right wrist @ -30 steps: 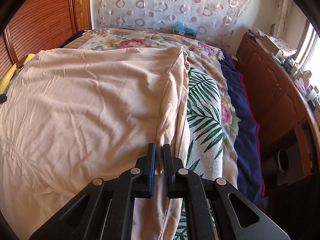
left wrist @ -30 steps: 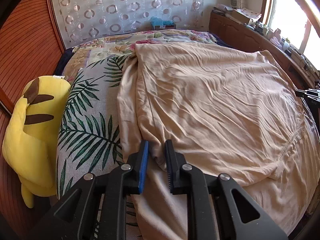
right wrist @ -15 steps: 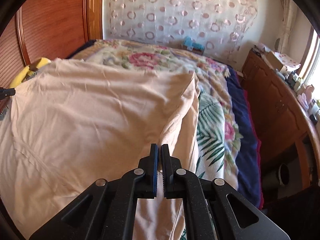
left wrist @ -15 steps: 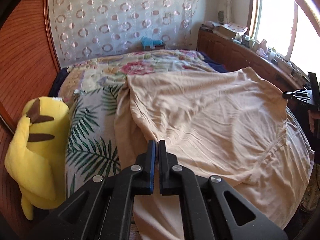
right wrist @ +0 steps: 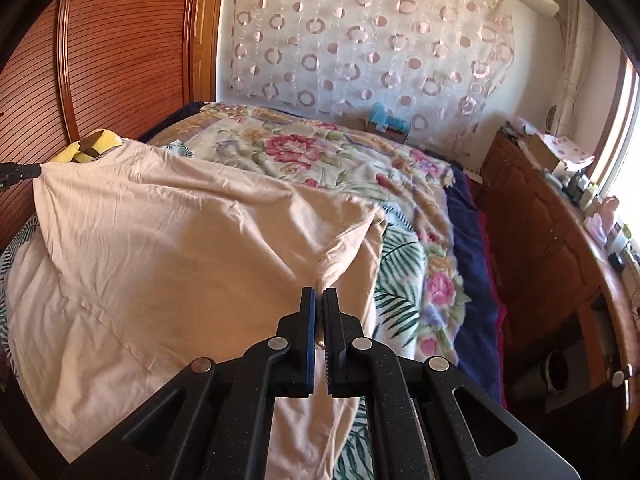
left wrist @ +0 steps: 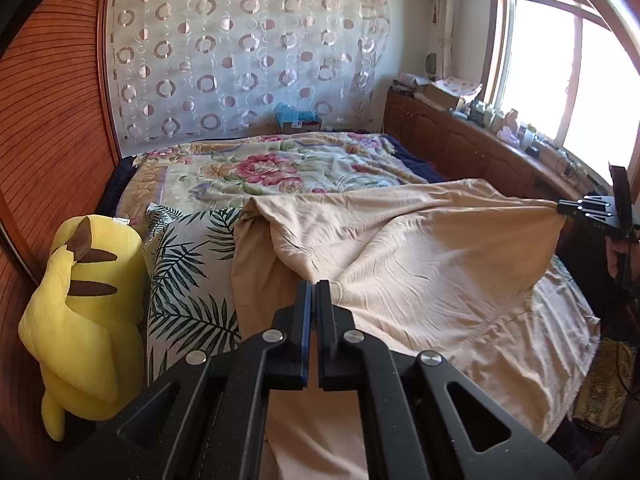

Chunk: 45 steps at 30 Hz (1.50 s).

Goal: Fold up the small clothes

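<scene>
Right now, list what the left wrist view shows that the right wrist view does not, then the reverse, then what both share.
Only the left wrist view: the whole yellow plush toy by the wooden wall, and the bright window.

Only the right wrist view: the dark blue blanket edge running down the bed's side, and a dark round container on the floor.

Both: the beige garment, pinched at opposite corners by the shut left gripper and right gripper, the floral bedspread and the circle-patterned curtain.
</scene>
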Motion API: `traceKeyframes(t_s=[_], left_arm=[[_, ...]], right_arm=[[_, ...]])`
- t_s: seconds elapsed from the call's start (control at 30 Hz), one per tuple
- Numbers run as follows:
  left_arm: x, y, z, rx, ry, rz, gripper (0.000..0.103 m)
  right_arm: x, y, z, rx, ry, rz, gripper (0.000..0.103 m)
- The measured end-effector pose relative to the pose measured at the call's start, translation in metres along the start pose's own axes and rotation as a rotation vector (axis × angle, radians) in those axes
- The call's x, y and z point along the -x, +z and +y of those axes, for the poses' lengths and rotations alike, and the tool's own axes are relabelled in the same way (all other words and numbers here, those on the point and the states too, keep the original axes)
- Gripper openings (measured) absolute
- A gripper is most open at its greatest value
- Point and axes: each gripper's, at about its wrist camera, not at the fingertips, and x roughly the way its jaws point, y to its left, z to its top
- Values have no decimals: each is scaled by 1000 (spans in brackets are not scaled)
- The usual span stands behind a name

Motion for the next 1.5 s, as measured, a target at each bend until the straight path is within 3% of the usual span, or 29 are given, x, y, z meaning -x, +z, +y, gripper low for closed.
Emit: traceKeyframes(t_s=[0.4,0.6,0.83,1.1,1.23,1.33,1.47,1.5], left_arm=[[74,-51,13,29,-29,-47,3],[57,-78,22,58,-4,24,3],[69,-82,18,51,-18,13,3],[111,-84,12,50,-40,-36,3],[95,-106,16,51,6,29,3],[71,-126,18,67,-2,113,3],[57,-139,16,75,-25,153,3],[56,-140,13,71,-26,155,11]], right_arm=[[75,-38,1,36,-3,-42,0],[71,-66,9,22,12,2,0],[88,-71,6,14,25,7,0],[135,-79,8,33,-10,-39,0],[123,-106,7,-5,12,18,0],[99,-130,5,-64,38,80,0],[75,-151,4,-131,53,113,0],[73,-152,5,-141,60,112,0]])
